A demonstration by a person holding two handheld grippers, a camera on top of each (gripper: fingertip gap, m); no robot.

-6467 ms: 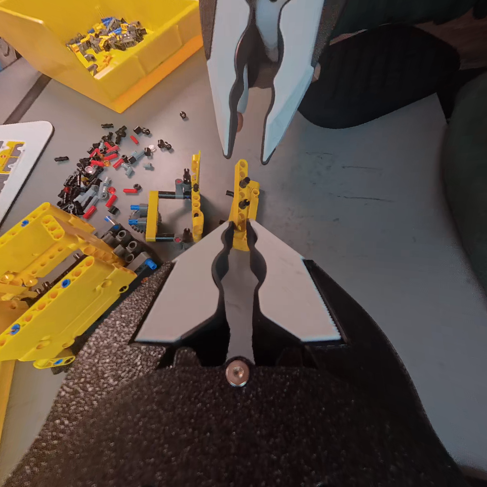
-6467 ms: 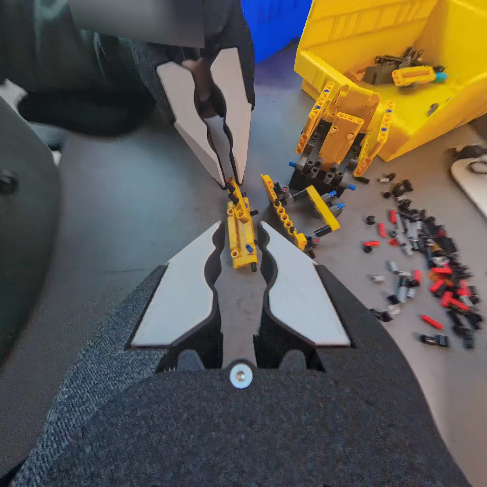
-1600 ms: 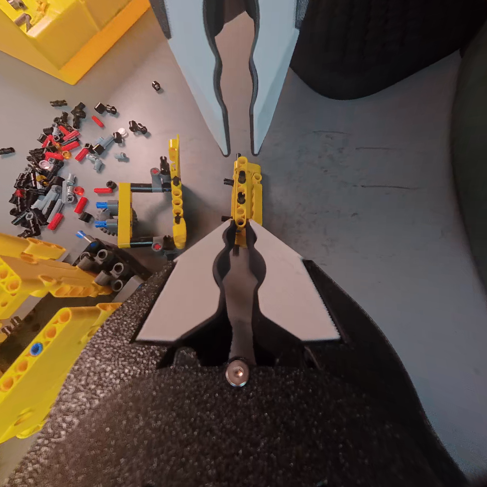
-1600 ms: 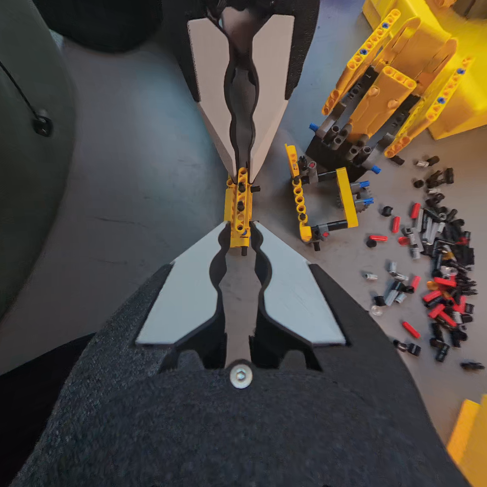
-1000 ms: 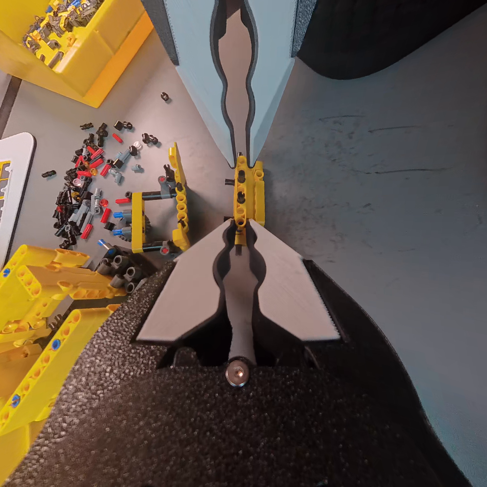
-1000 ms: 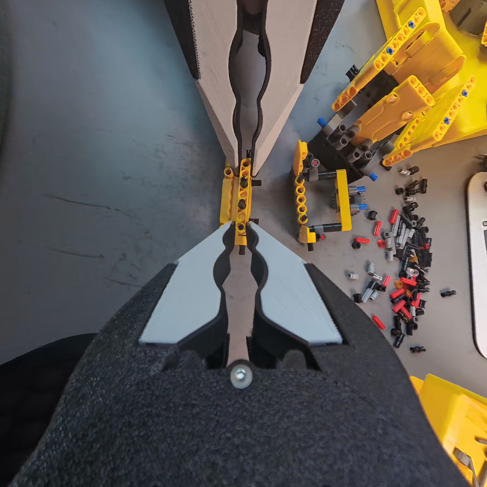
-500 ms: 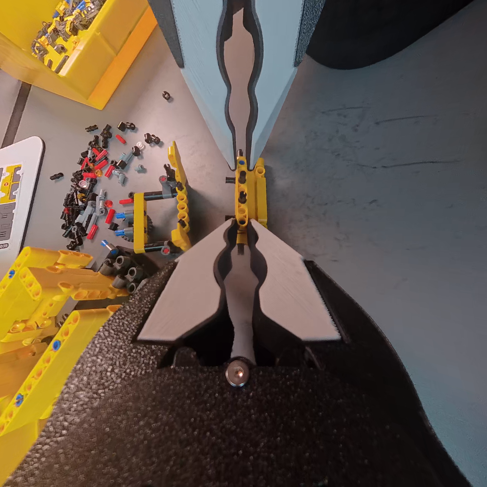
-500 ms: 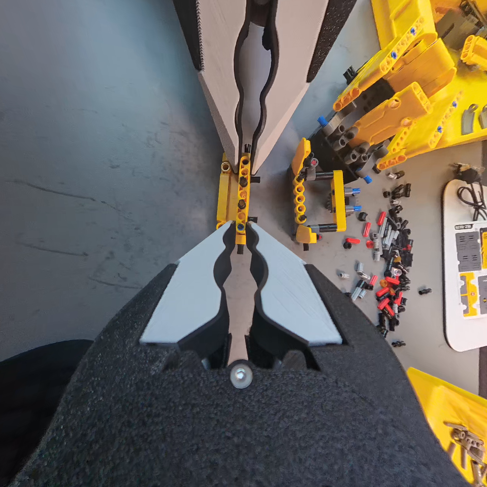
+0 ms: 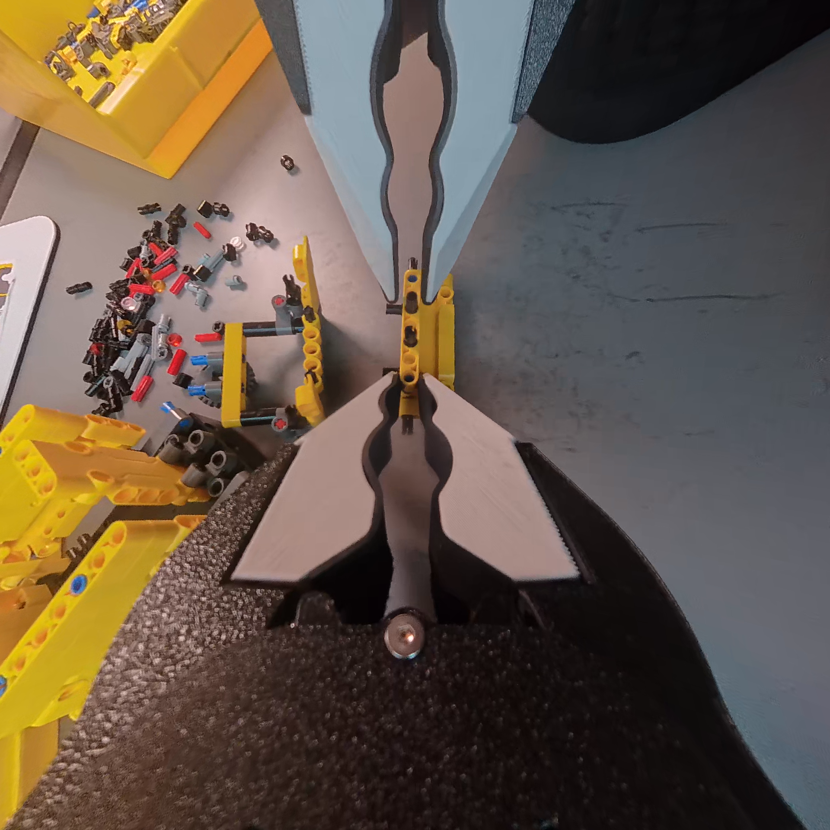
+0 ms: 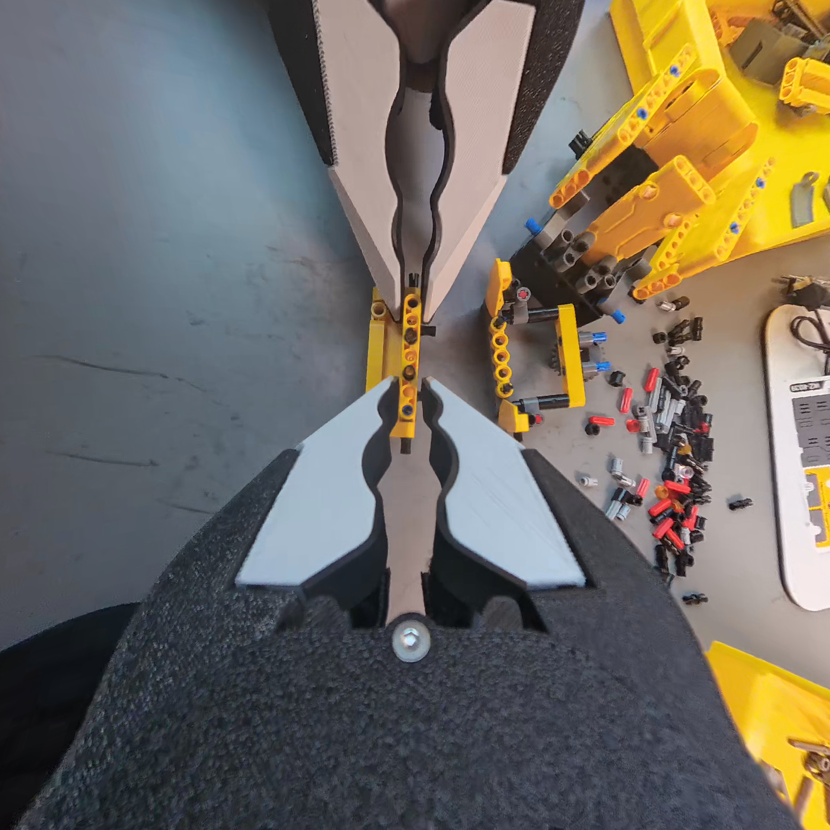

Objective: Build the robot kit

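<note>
Left wrist view, left gripper (image 9: 408, 381) clamped on near end of yellow perforated plastic beam assembly (image 9: 424, 334) above grey desk (image 9: 651, 359), right gripper (image 9: 409, 294) clamped on far end, loose red and black pins (image 9: 134, 314) left; right wrist view, right gripper (image 10: 409, 386) gripping same assembly (image 10: 397, 355), left gripper (image 10: 411, 310) opposite.

Right tool (image 10: 409, 386) now clamped on yellow beam assy (image 10: 406, 359), opposite left tool (image 9: 408, 381).

Yellow bin (image 9: 148, 85) and white card (image 10: 795, 449) cut off at frame edges
</note>
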